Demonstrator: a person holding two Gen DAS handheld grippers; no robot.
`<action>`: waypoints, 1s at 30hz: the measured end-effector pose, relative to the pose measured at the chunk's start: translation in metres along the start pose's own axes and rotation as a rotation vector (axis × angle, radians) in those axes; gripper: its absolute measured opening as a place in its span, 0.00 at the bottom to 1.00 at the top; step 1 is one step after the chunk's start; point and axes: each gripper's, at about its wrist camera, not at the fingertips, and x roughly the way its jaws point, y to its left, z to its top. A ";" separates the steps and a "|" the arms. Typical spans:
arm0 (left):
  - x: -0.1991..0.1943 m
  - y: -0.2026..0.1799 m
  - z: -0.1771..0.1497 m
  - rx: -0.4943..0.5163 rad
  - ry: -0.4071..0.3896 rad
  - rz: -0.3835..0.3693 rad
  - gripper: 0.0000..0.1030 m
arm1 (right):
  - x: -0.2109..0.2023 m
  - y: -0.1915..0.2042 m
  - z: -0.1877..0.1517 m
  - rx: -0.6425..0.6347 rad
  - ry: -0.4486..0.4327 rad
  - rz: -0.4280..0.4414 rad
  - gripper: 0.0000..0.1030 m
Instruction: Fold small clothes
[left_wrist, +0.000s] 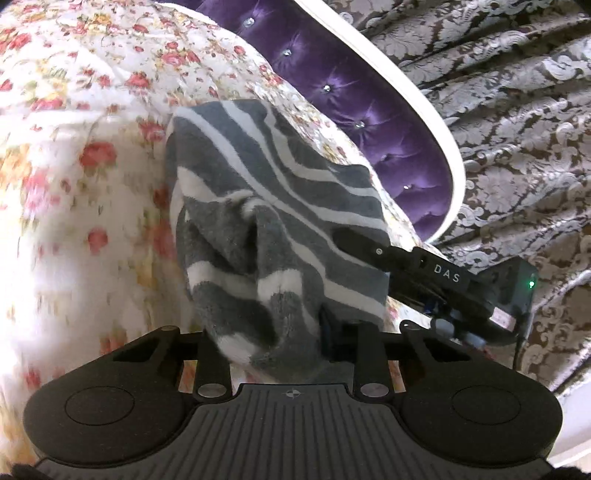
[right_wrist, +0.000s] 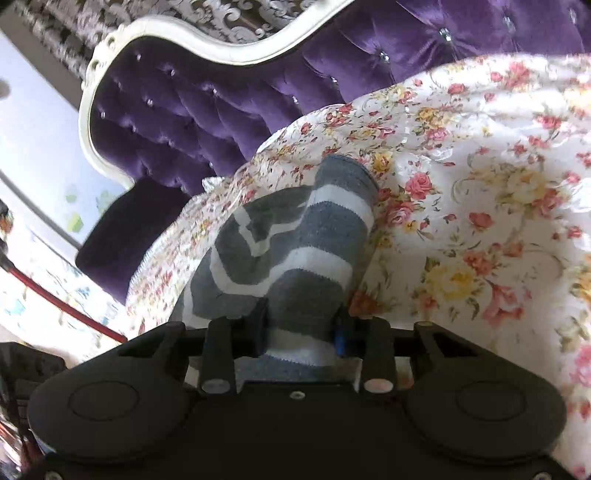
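A small grey-and-white striped cloth (left_wrist: 266, 206) hangs bunched above the floral bedcover (left_wrist: 92, 147). My left gripper (left_wrist: 273, 328) is shut on its near end, and the folds hide most of both fingers. The right gripper's black housing (left_wrist: 447, 275) comes in from the right, with one finger (left_wrist: 351, 238) lying on the cloth's right edge. In the right wrist view the same striped cloth (right_wrist: 295, 254) runs away from my right gripper (right_wrist: 301, 328). Its blue-padded fingers (right_wrist: 260, 325) press on the cloth from both sides.
The floral bedcover (right_wrist: 480, 221) spreads under both grippers. A purple tufted headboard (left_wrist: 354, 96) with a white frame (right_wrist: 207, 48) stands behind it. A patterned grey curtain (left_wrist: 517, 110) hangs beyond. A red rod (right_wrist: 66, 302) and dark clutter sit at the lower left.
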 end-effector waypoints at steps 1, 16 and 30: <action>-0.004 -0.003 -0.007 -0.006 0.004 -0.006 0.28 | -0.006 0.003 -0.004 0.000 0.010 -0.006 0.43; -0.074 -0.073 -0.148 0.081 0.061 0.001 0.29 | -0.123 0.024 -0.117 0.003 0.072 -0.025 0.45; -0.108 -0.079 -0.228 0.277 -0.103 0.255 0.42 | -0.159 0.019 -0.166 -0.116 -0.164 -0.276 0.54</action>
